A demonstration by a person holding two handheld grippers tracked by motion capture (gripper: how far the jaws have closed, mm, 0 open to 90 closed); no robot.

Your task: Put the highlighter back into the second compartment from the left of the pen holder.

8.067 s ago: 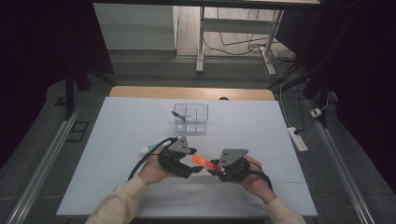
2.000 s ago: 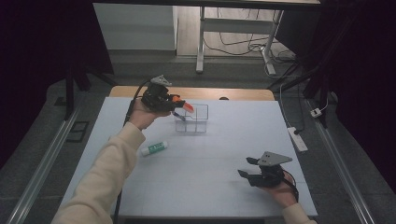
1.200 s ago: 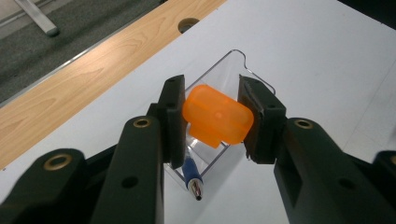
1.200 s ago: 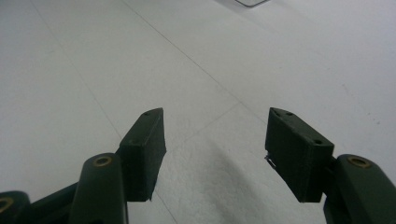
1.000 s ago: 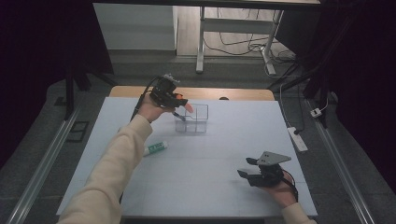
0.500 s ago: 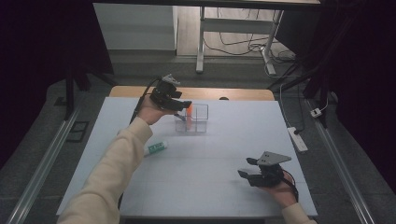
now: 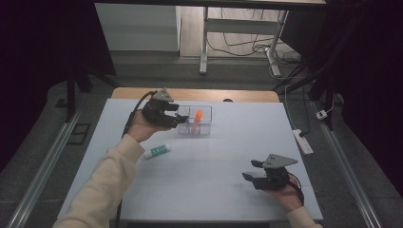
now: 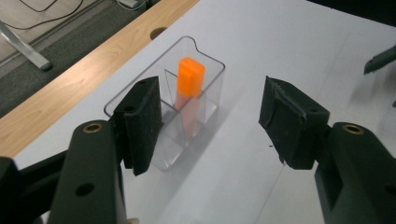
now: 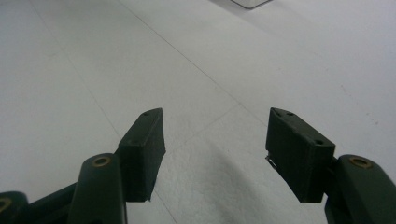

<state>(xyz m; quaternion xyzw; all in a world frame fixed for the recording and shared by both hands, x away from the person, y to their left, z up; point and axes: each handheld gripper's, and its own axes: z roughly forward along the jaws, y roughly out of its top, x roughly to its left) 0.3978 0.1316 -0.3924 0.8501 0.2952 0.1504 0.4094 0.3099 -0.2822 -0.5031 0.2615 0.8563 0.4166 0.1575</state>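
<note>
An orange capped marker [image 7: 197, 117] stands upright in one compartment of a clear divided container [image 7: 206, 129] at the table's far middle. My left gripper [image 7: 179, 118] hovers just left of the container, open and holding nothing. In the left gripper view the marker [image 8: 189, 86] and the container [image 8: 211, 65] lie beyond the spread jaws of the left gripper [image 8: 210, 121]. My right gripper [image 7: 250, 170] rests low near the front right of the table, open and holding nothing. In the right gripper view the right gripper [image 9: 215, 149] has only bare white tabletop between its fingers.
A green-and-white tube [image 7: 156, 151] lies on the white table [image 7: 218, 147] left of centre, under the left forearm. A wooden strip [image 7: 247, 95] runs along the far edge. A white power strip [image 7: 303, 141] sits off the table's right side.
The left gripper carried the orange marker to the container, lowered it in and let go. It now stands open beside the container. The right gripper has stayed put.
</note>
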